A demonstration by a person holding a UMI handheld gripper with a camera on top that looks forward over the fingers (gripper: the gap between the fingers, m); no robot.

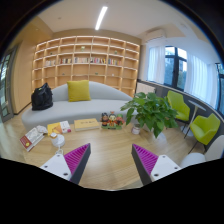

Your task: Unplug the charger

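Note:
My gripper (112, 162) is open and empty, its two fingers with purple pads (76, 160) spread wide above a wooden table top (110, 150). Nothing stands between the fingers. No charger, cable or socket shows clearly in this view; small items lie on the table beyond the left finger but I cannot tell what they are.
A potted green plant (150, 110) stands beyond the right finger. Books and small objects (45, 133) lie beyond the left finger, boxes (87, 124) further back. A grey sofa (75, 105) with a yellow cushion and a black bag, shelves (85, 65), green chairs (205, 128) at right.

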